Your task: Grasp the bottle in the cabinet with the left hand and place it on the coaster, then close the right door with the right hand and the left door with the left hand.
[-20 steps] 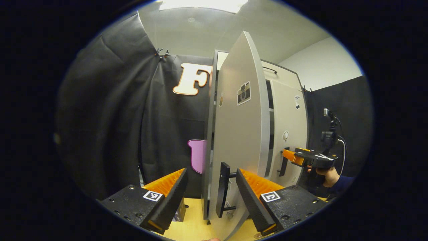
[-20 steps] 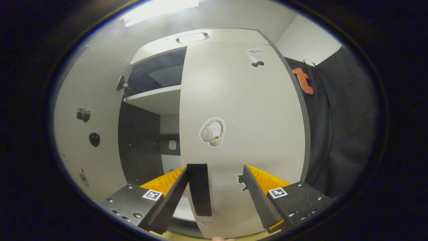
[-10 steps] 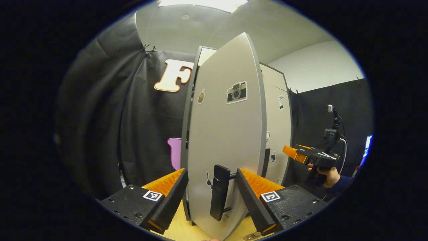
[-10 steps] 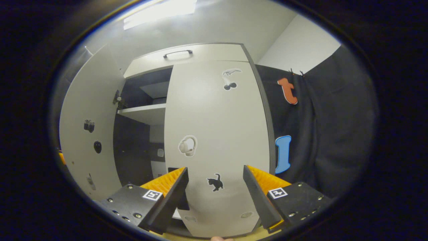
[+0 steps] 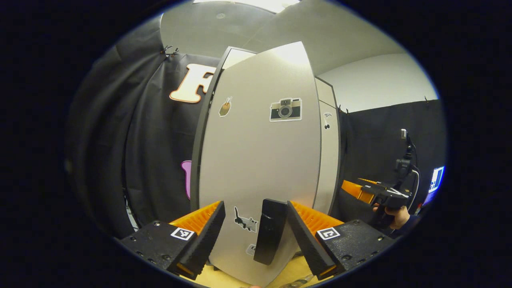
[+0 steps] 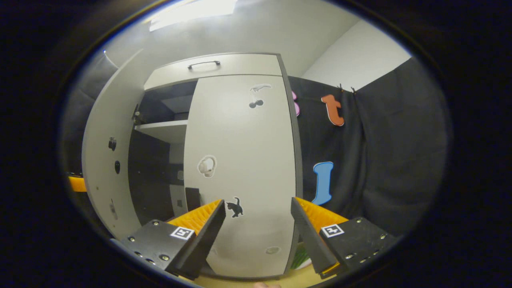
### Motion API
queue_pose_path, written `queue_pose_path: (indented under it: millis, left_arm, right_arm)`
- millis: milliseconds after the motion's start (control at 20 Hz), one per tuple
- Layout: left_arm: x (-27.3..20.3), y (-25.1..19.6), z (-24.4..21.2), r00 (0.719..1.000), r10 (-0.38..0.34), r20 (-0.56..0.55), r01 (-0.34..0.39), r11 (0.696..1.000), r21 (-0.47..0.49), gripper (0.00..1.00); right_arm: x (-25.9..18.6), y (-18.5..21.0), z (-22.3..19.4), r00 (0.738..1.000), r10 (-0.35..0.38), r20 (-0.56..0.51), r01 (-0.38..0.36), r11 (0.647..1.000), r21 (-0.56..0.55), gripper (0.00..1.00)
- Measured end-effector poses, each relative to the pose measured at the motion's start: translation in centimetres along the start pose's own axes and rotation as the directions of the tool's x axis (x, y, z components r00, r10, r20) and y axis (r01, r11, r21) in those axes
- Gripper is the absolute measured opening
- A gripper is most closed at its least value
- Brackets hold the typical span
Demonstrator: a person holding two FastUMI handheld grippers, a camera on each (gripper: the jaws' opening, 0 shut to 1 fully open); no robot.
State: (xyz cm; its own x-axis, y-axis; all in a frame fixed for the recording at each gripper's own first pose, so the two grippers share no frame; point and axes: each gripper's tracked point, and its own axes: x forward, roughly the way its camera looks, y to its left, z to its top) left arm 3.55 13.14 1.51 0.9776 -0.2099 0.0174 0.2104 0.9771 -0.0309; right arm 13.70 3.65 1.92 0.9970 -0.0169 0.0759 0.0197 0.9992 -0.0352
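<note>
— What's just changed with the doors?

— My left door point(image 5: 256, 160) has swung a good way toward the cabinet point(image 6: 212, 66) over the last second; I see its front now, not its edge. Its handle point(image 5: 270, 230) sits between my left tongs point(image 5: 256, 236), which are apart, the right-hand finger point(image 5: 300, 232) close against it; whether it touches I can't tell. In the right gripper view the right door point(image 6: 240, 168) lies flush, and my right tongs point(image 6: 258, 236) have drawn back from it, apart and holding nothing.

— So where does that leave the job?

— I judge the right door done and the left still needing its last push; a dark gap with a shelf point(image 6: 162, 130) remains.

— And the bottle?

— I can't see it or the coaster from here.

— Count things.

— Two doors, one cabinet, two tongs, one handle up close, a second on the top panel.
</note>
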Motion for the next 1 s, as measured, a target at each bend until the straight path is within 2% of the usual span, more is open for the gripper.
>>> queue_pose_path:
  millis: [50, 100, 600, 800, 1000]
  left_arm:
    - [0.4, -0.3, 0.0, 1.000, -0.005, -0.002, 0.006, 1.000, 0.004, 0.96]
    - [0.9, -0.6, 0.0, 1.000, -0.011, -0.004, 0.011, 1.000, 0.011, 0.95]
    - [6.2, -3.3, -1.1, 0.999, -0.037, -0.024, 0.039, 0.998, 0.051, 0.95]
    - [7.4, -3.8, -1.5, 0.998, -0.051, -0.028, 0.051, 0.998, 0.022, 0.96]
    - [9.0, -4.1, -1.7, 0.998, -0.056, -0.033, 0.058, 0.997, 0.045, 0.96]
  right_arm:
    - [-0.2, -0.6, 0.0, 1.000, -0.008, -0.002, 0.008, 1.000, -0.003, 0.97]
    - [-0.4, -1.1, -0.1, 1.000, -0.017, -0.003, 0.017, 1.000, -0.005, 1.00]
    - [-1.9, -8.5, -0.5, 0.992, -0.123, -0.010, 0.123, 0.992, -0.015, 1.00]
    - [-2.3, -10.6, -0.8, 0.988, -0.153, -0.010, 0.153, 0.988, -0.011, 1.00]
    - [-2.8, -11.9, -0.8, 0.986, -0.169, -0.008, 0.169, 0.985, -0.020, 0.97]
